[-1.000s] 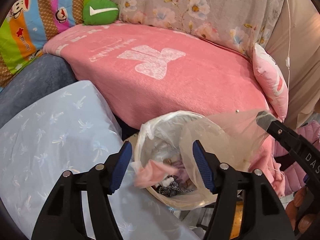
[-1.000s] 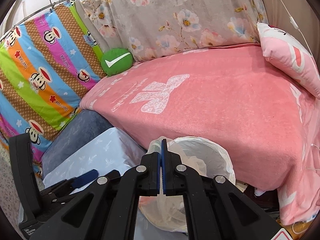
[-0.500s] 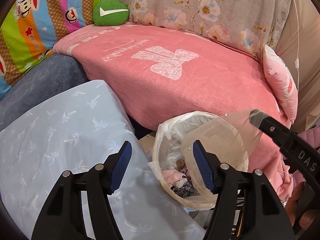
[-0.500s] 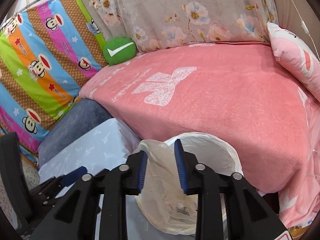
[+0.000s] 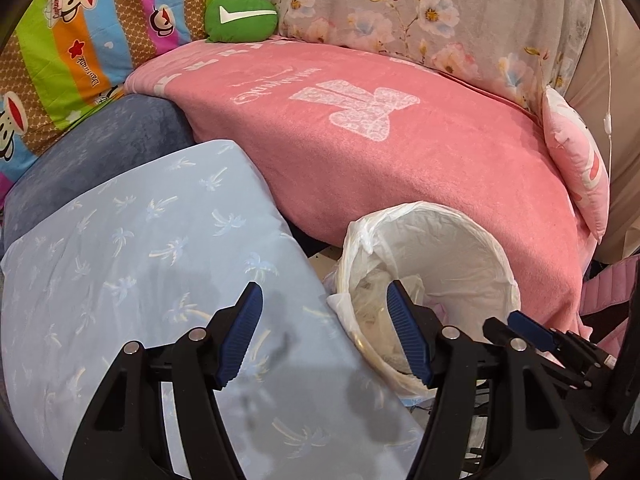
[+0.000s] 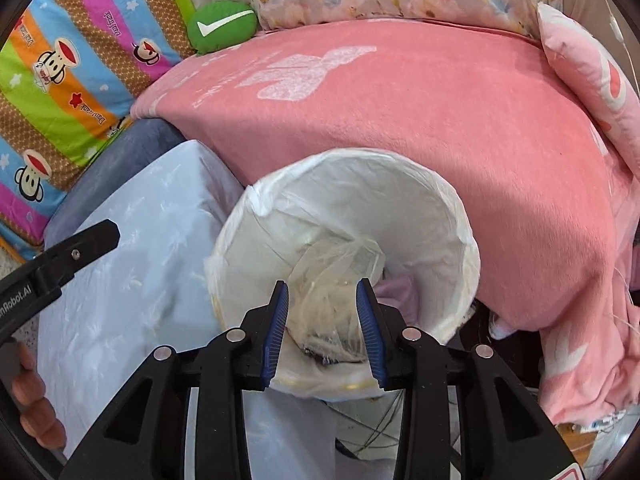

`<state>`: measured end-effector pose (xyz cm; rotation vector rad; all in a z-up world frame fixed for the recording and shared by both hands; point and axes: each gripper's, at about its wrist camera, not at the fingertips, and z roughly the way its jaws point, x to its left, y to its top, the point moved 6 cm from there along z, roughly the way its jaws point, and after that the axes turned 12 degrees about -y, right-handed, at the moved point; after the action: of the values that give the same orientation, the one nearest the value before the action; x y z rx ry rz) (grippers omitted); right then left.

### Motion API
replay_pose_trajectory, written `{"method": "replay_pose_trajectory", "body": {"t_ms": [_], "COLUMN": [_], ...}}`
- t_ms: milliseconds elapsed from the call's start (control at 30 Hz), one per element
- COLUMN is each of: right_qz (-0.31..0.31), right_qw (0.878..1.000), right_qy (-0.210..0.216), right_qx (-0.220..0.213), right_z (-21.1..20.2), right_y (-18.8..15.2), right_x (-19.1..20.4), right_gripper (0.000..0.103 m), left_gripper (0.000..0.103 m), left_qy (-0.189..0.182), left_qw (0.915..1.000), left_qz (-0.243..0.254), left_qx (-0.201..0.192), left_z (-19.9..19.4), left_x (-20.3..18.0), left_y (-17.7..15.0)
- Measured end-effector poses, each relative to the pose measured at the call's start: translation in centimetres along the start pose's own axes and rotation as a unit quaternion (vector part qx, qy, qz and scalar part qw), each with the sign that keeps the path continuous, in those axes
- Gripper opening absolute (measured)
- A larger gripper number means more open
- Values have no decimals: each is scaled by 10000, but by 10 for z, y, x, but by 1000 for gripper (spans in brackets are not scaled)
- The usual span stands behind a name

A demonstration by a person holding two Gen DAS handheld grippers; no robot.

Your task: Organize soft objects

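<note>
The clear plastic bag lies crumpled inside the white-lined bin, with something pink and something dark under it near the bottom. Your right gripper sits over the near rim of the bin; its jaws are opening, with the bag showing in the gap between them, and the pads do not press on it. Your left gripper hangs with its jaws wide apart and empty, one finger over the light blue pillow and the other over the bin's near-left rim.

The bin is hemmed in: the pink blanket covering the sofa runs right up against its far side, and the blue pillow touches its left side. The little open room is a dark gap between pillow and blanket behind the bin.

Beyond, a green cushion with a white tick rests at the blanket's back edge, against a striped cartoon-monkey cloth and a grey floral cloth. A pink pillow leans at the blanket's right end. Your hand shows at the left edge of the right wrist view.
</note>
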<state>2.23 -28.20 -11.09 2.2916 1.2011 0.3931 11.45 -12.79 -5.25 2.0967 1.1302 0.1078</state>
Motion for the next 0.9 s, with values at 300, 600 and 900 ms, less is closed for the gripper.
{"method": "replay_pose_trajectory", "body": {"t_ms": [300, 600, 900], "right_qz": [-313, -425, -597], "right_qw": [9989, 9979, 9967], "right_qy": [-40, 1, 11], "right_qx": [-359, -490, -558], "right_z": [-34, -61, -72], "right_y": [7, 2, -4], "right_x": [7, 11, 16], "right_gripper": [40, 51, 62], "left_gripper": [71, 79, 89], "left_qy": [236, 450, 575], "left_qw": [9995, 9987, 9982], "left_qz": [161, 195, 70], "left_qx": [-122, -126, -151], "left_z": [-13, -22, -30], "left_x": [-7, -7, -3], "left_y": [-8, -19, -28]}}
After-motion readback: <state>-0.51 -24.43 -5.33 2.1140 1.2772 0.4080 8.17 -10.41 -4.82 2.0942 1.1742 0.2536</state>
